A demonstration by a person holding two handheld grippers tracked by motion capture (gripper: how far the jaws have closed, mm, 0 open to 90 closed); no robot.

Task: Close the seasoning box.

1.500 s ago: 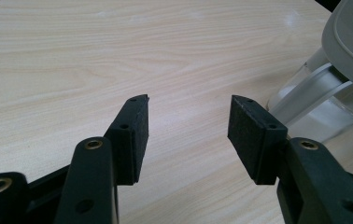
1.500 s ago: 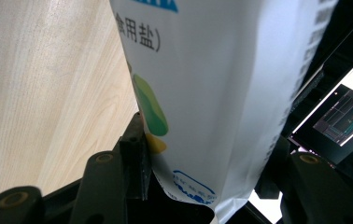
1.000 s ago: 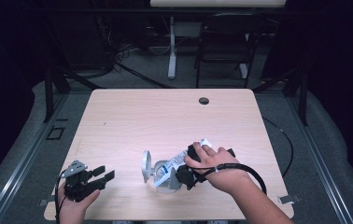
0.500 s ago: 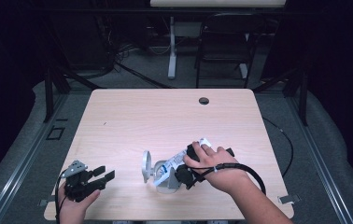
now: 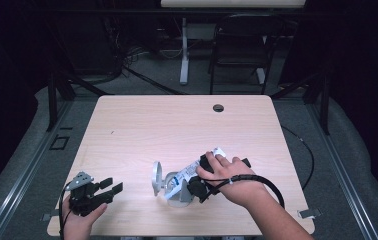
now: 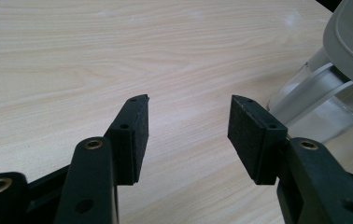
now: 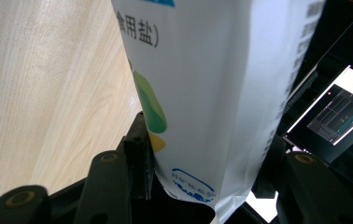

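The right hand-held gripper [image 5: 197, 186] is clamped on a white bag [image 7: 202, 93], tilted over a clear jar [image 5: 174, 186] near the worktop's [image 5: 177, 125] front. The left hand-held gripper [image 5: 108, 188], jaws apart, rests near left.

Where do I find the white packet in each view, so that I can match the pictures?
High view: the white packet slants at lower centre, beside the right hand.
Left gripper view: the frame reaches the clear jar at its right edge, no farther.
Right gripper view: it stands in the centre, between the jaws of the right tool.
Shared landmark: the wooden table top.
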